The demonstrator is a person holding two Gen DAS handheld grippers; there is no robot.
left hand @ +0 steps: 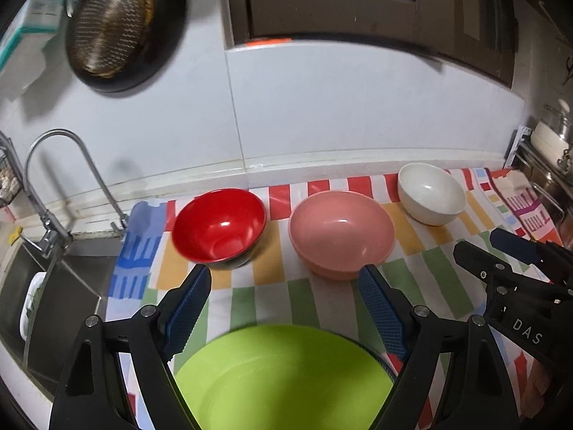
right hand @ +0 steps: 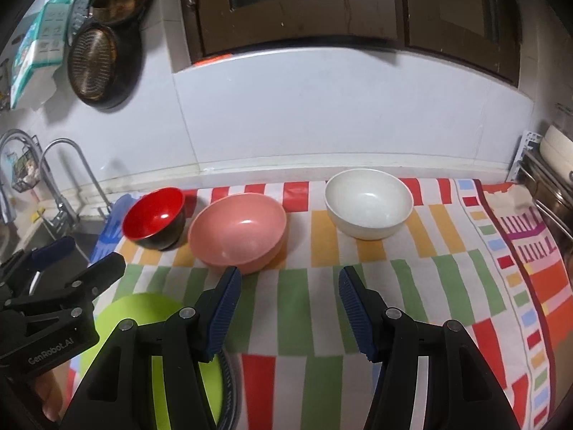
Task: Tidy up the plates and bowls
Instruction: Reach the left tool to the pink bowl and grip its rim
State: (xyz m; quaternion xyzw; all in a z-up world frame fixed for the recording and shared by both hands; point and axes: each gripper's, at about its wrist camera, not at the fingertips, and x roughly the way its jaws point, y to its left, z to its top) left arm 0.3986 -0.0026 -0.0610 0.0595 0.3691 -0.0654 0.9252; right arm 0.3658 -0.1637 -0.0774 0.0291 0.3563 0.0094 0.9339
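Observation:
Three bowls stand in a row on the striped cloth [left hand: 322,301]: a red bowl [left hand: 219,228] at the left, a pink bowl [left hand: 341,233] in the middle, a white bowl [left hand: 431,193] at the right. A lime green plate [left hand: 283,376] lies at the front, below my left gripper [left hand: 283,279], which is open and empty above it. My right gripper [right hand: 286,279] is open and empty over the cloth in front of the pink bowl [right hand: 238,238] and white bowl [right hand: 369,203]. The red bowl [right hand: 154,218] and green plate [right hand: 143,308] show at its left.
A sink [left hand: 57,286] with a faucet [left hand: 53,179] lies left of the cloth. A dish rack [right hand: 548,186] stands at the right end of the counter. A dark strainer pan [left hand: 111,28] hangs on the white tiled wall behind.

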